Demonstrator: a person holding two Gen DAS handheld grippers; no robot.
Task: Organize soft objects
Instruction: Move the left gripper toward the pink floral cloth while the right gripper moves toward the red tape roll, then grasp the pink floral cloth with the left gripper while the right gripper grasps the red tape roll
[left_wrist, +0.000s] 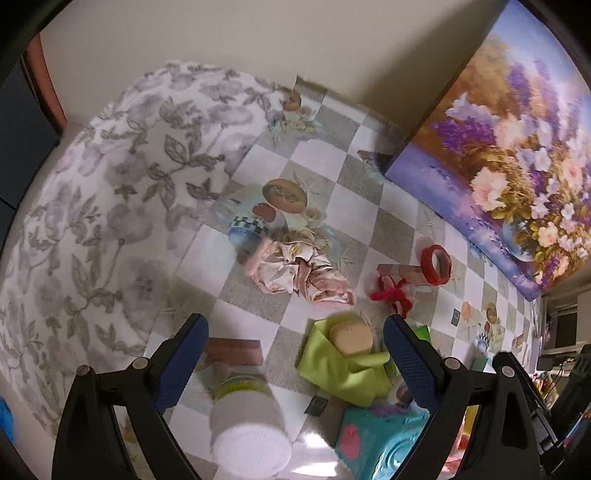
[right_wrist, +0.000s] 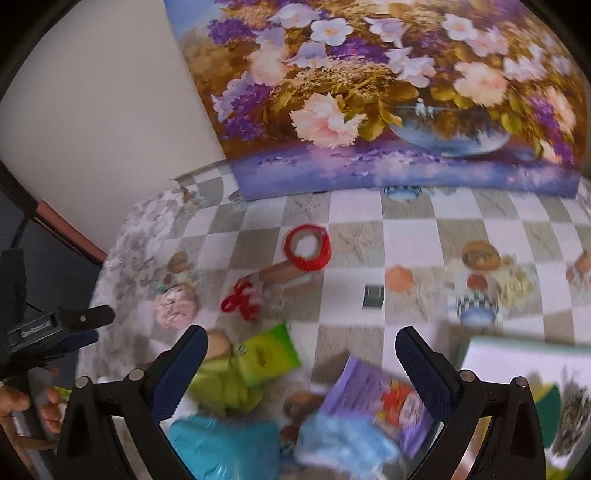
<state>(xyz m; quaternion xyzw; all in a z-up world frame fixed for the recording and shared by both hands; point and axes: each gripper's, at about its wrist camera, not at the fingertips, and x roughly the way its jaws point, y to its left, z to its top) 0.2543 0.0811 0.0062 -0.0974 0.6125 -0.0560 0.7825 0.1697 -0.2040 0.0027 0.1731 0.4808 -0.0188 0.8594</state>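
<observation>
Left wrist view: the checkered table (left_wrist: 373, 206) meets a pale wall, a floral painting (left_wrist: 517, 166) leaning at its far edge and a floral cloth (left_wrist: 110, 192) over its left end. The left gripper (left_wrist: 295, 354) is spread, empty, above a white bottle (left_wrist: 247, 424). A pink cloth (left_wrist: 299, 273) lies mid-table, a green cloth (left_wrist: 343, 369) nearer.

Right wrist view: the right gripper (right_wrist: 301, 365) is spread, empty. Only here show a purple packet (right_wrist: 376, 398) and blue cloth (right_wrist: 343, 439).

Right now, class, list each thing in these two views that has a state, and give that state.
left gripper: open, holding nothing.
right gripper: open, holding nothing.
pink cloth: crumpled in a heap on the table.
green cloth: rumpled, with a tan sponge resting on it.
red tape roll: tilted on its edge.
red ribbon: loosely tangled.
painting: propped upright against the wall.
</observation>
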